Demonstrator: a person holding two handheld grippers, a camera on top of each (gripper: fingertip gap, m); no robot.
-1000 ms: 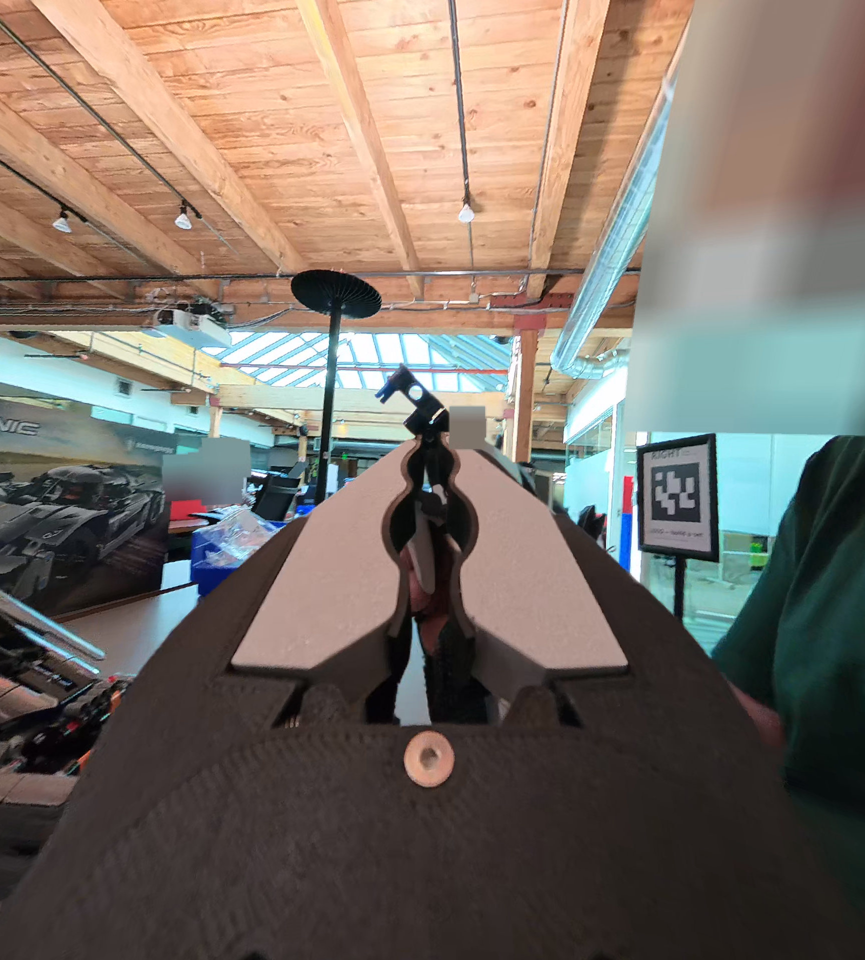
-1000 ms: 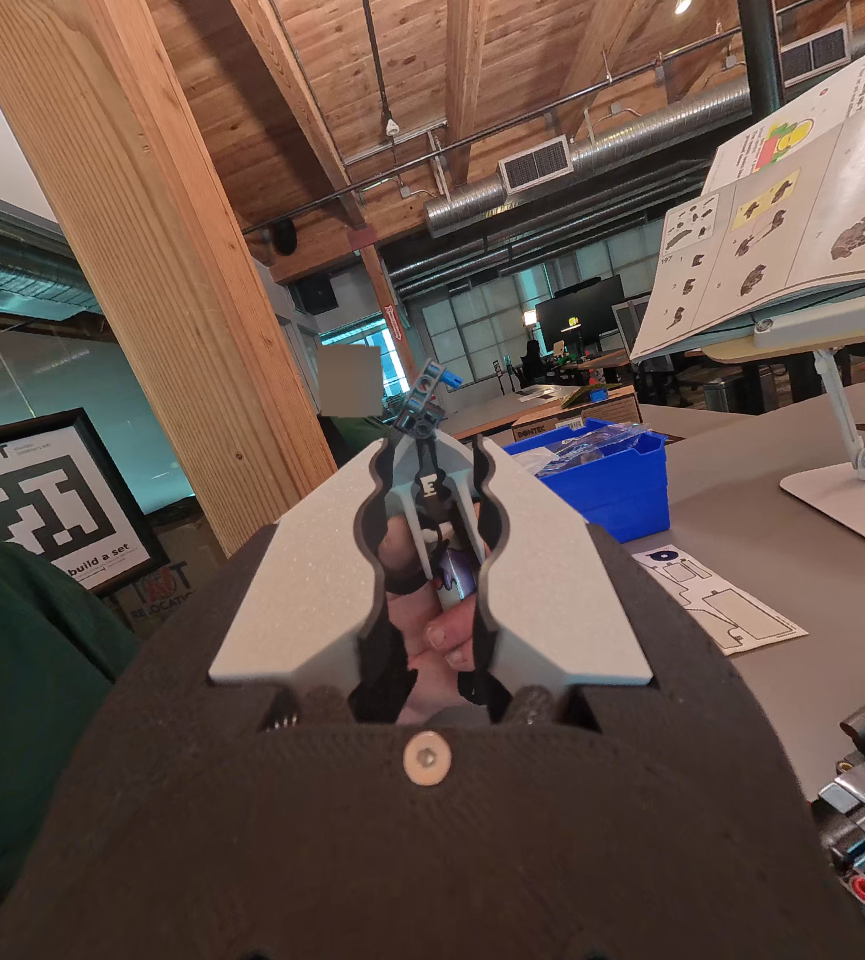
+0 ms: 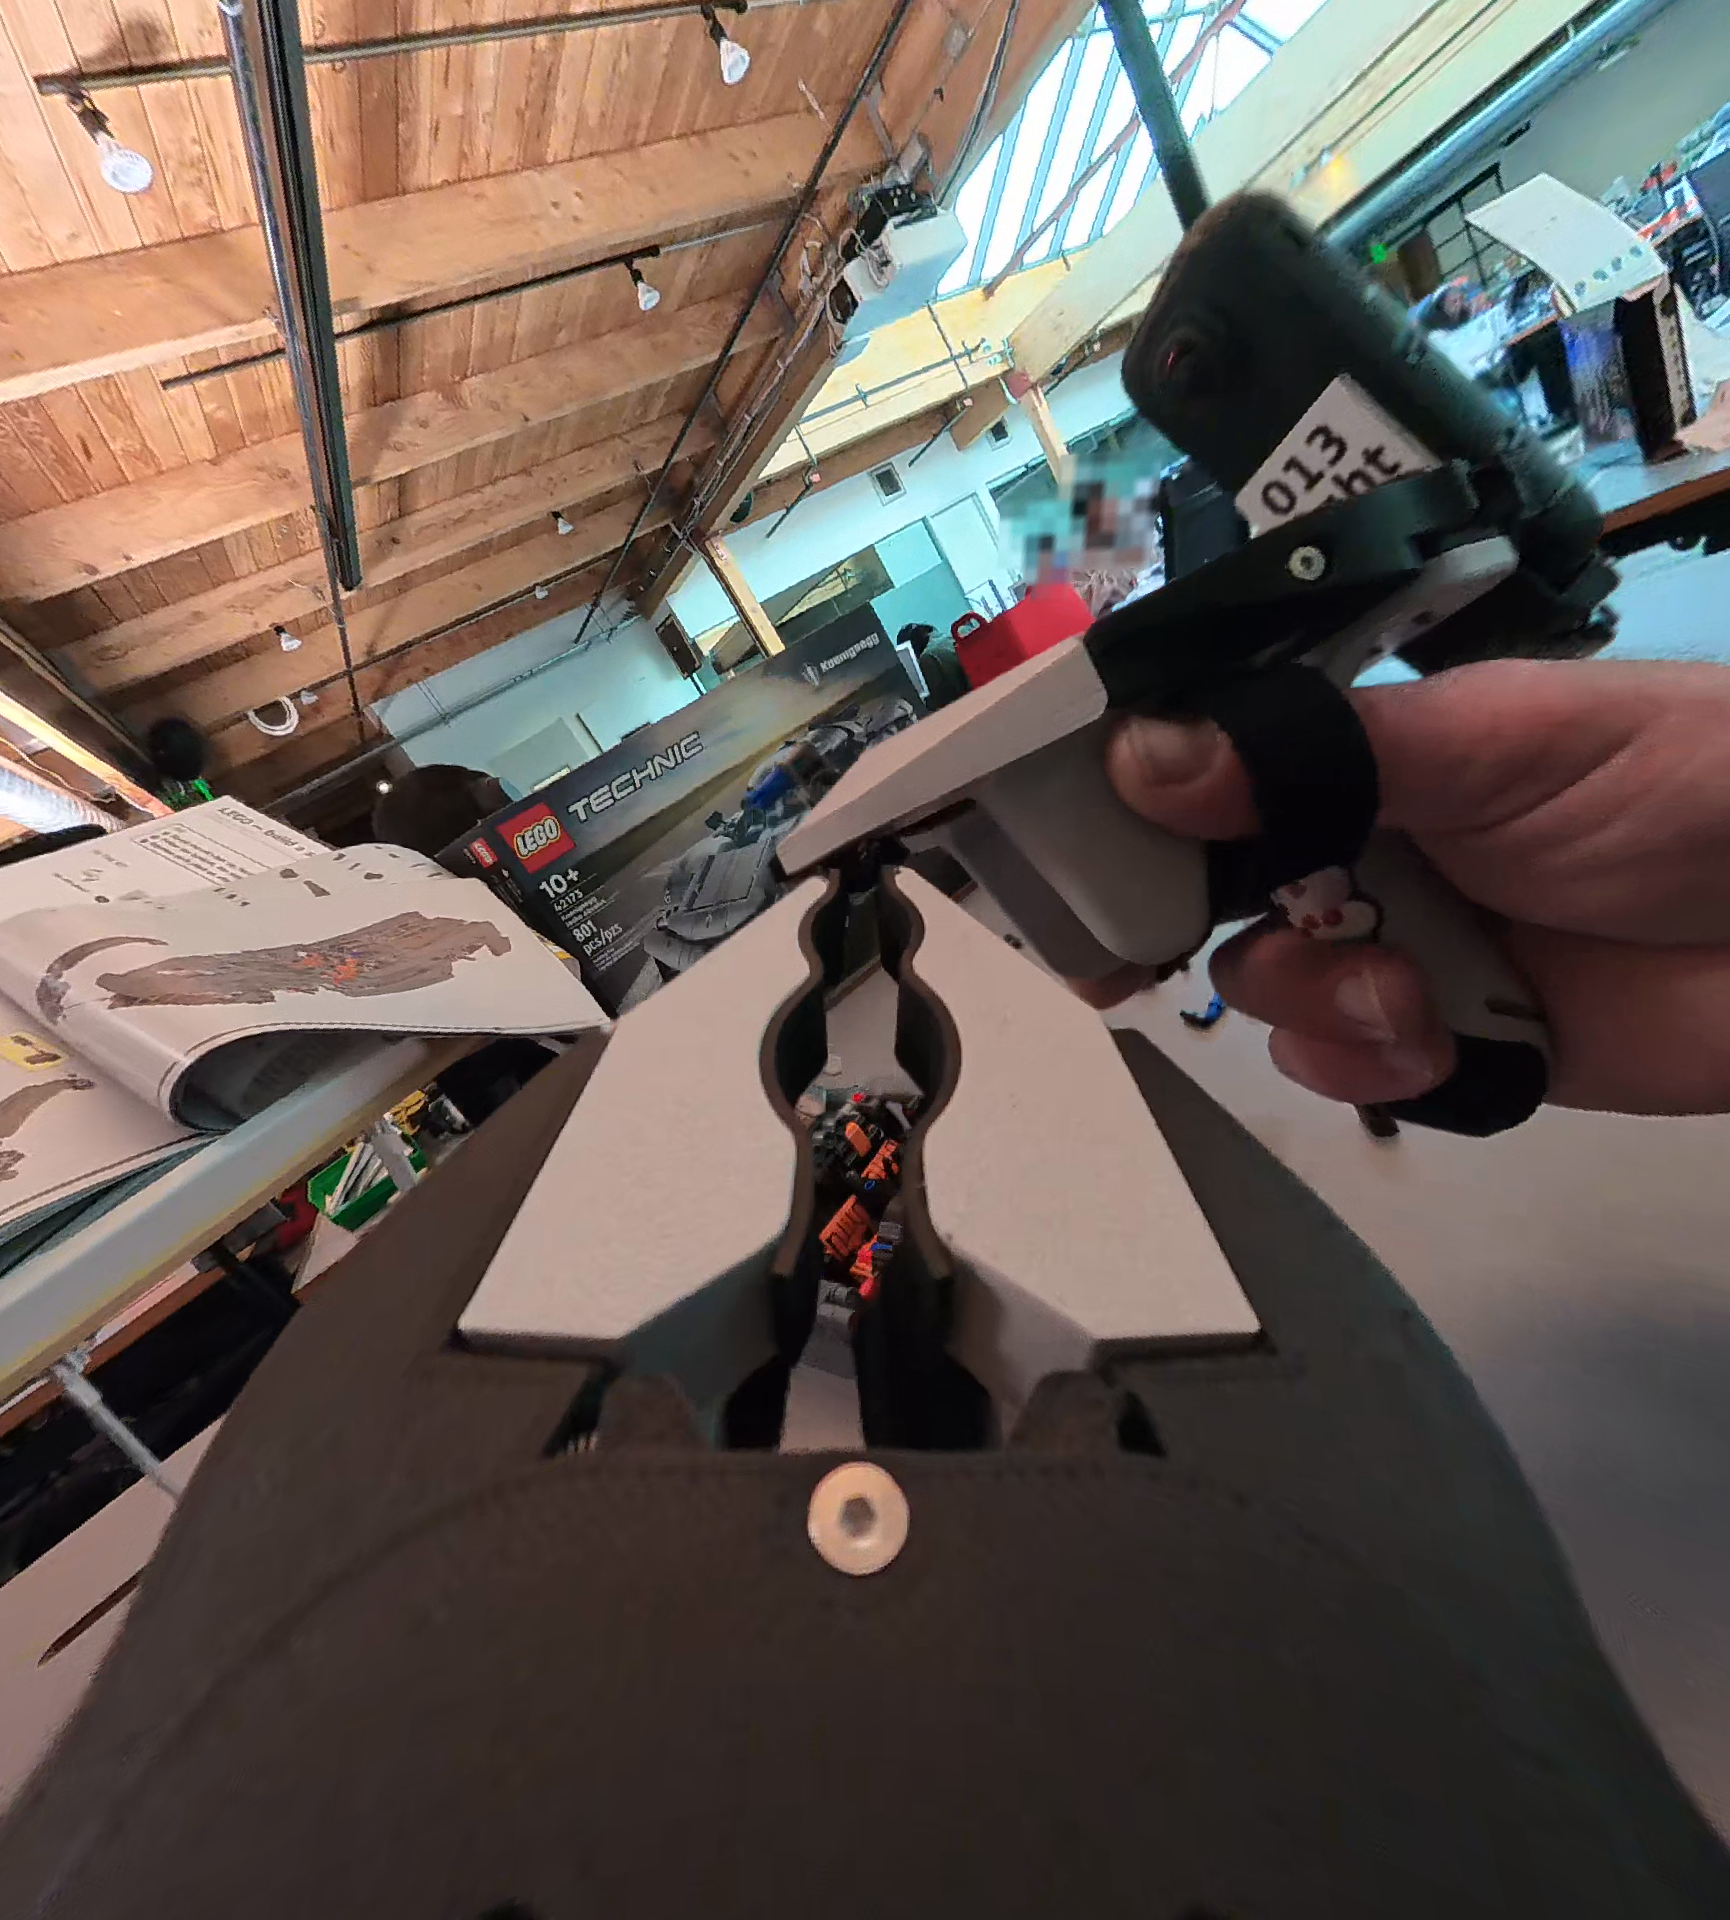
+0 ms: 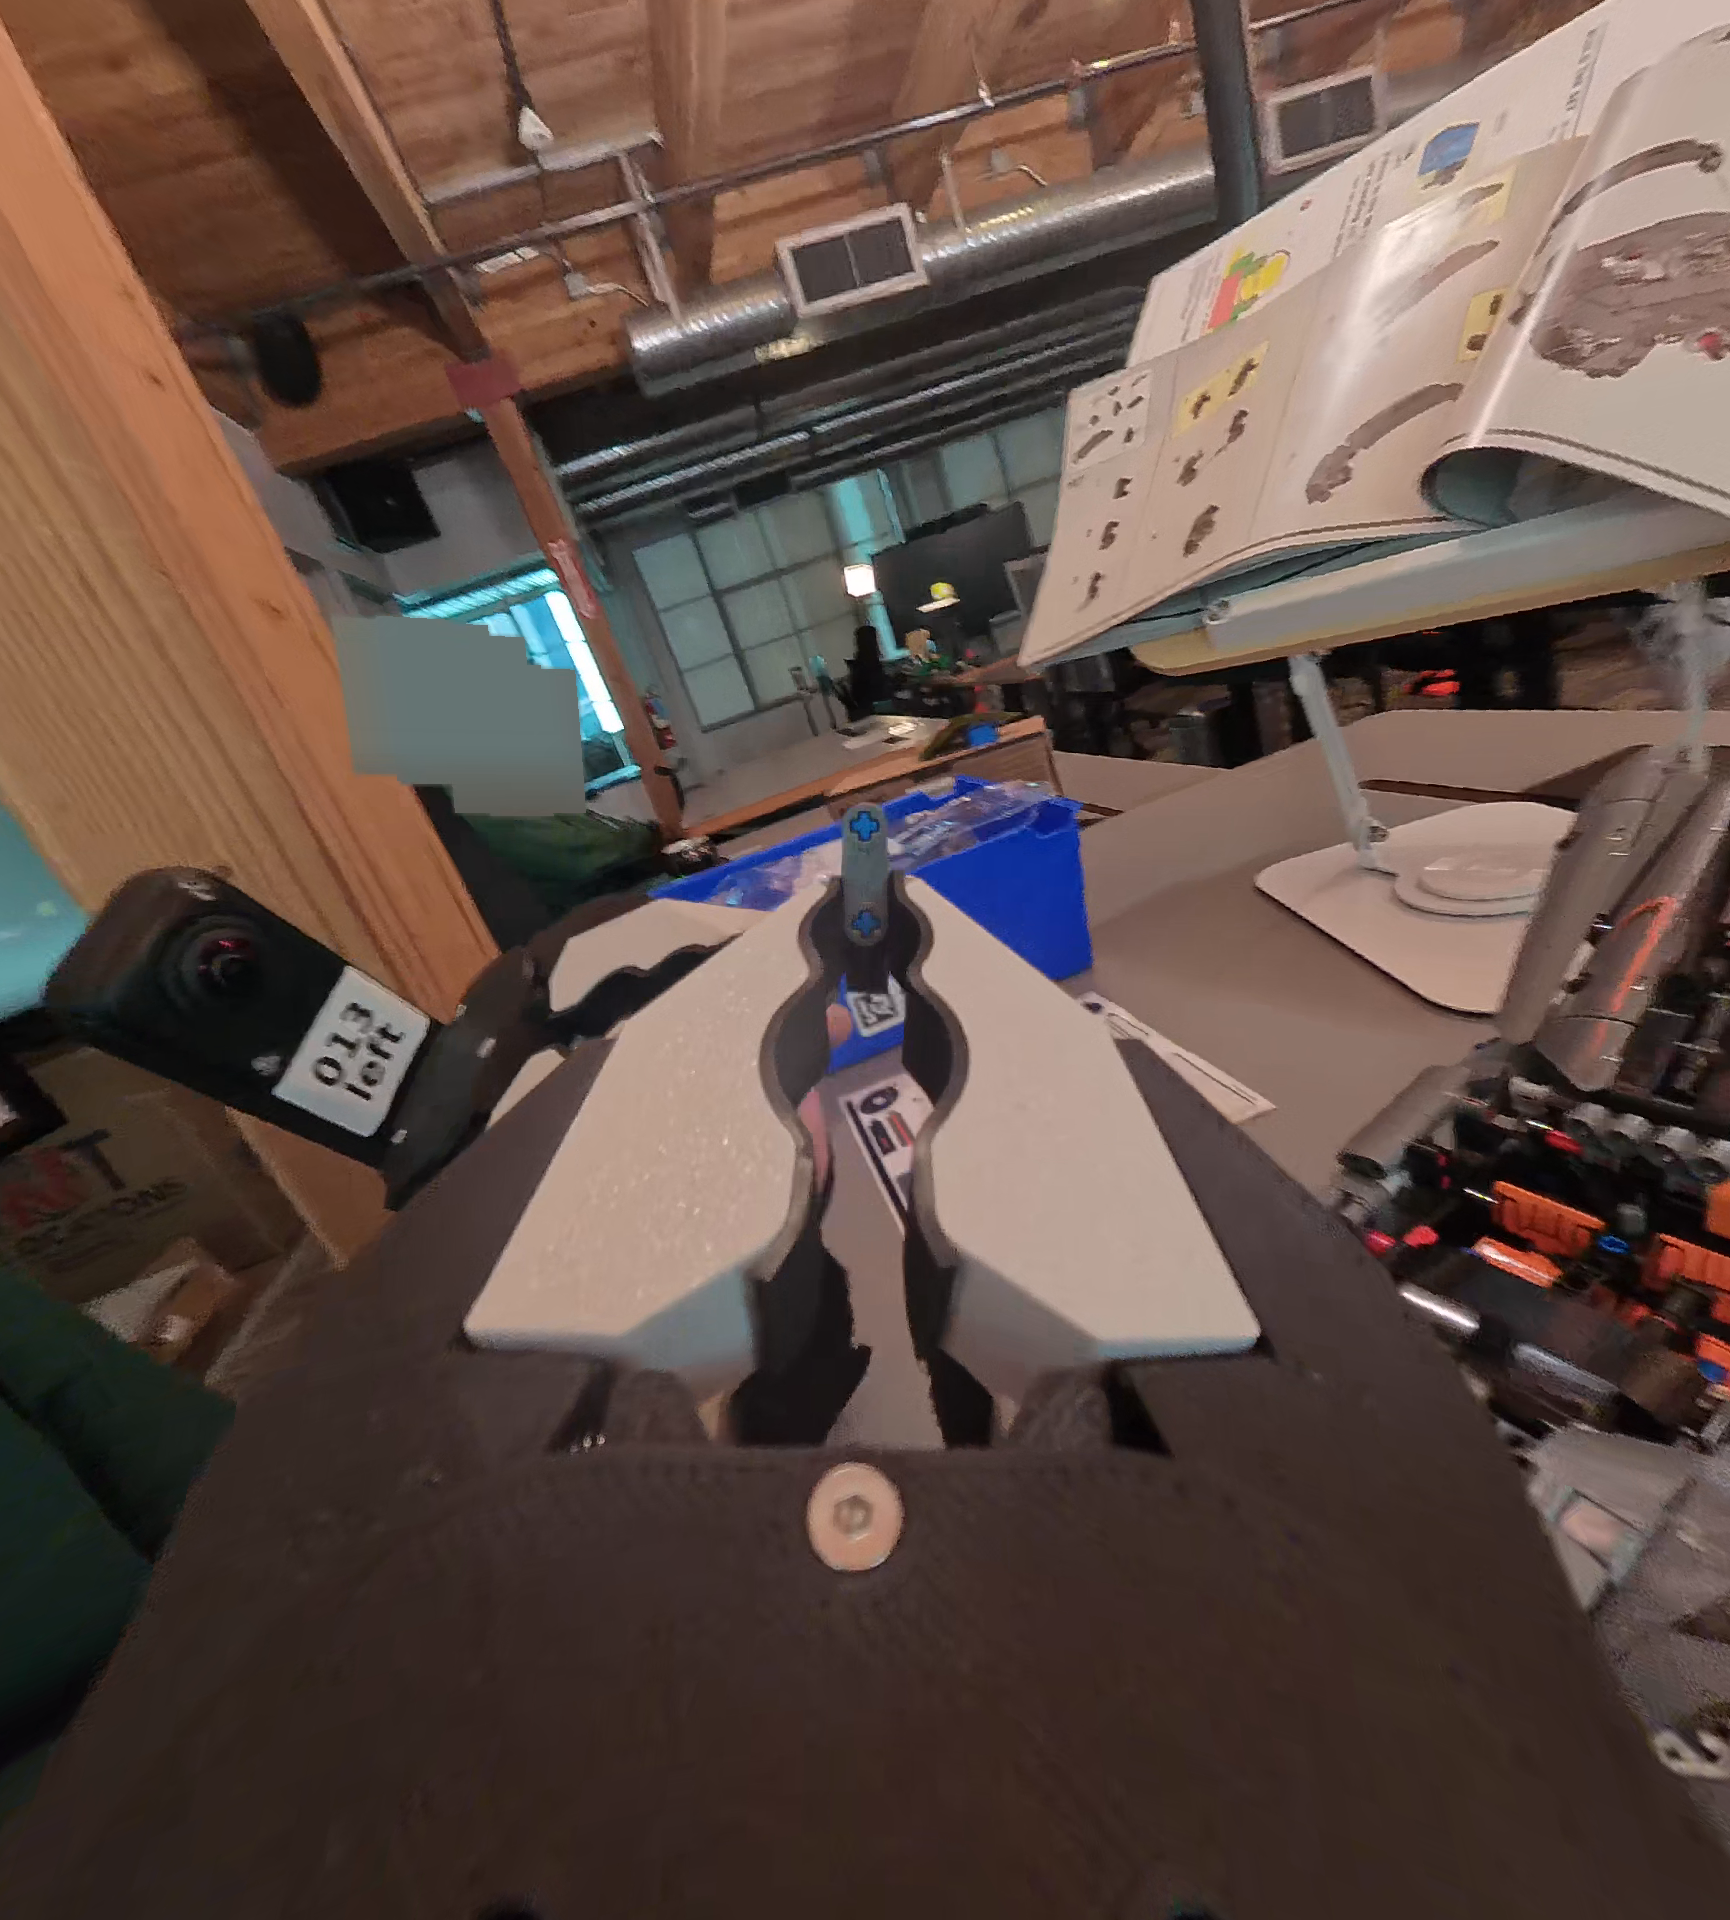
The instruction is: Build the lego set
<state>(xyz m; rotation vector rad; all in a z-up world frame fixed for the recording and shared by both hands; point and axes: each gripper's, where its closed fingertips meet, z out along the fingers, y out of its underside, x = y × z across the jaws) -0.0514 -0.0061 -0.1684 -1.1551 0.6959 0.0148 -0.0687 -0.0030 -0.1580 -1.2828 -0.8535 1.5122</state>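
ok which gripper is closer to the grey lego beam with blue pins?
Right. The right gripper holds the grey lego beam with blue pins between its fingers; the left gripper sits just to its left, tips close by.

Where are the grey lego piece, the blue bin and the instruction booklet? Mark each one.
grey lego piece (image 4: 863, 873), right wrist view, on its shaft between the two blue pins.
blue bin (image 4: 1017, 904), right wrist view, on its front wall.
instruction booklet (image 4: 1360, 343), right wrist view, on the open left page.
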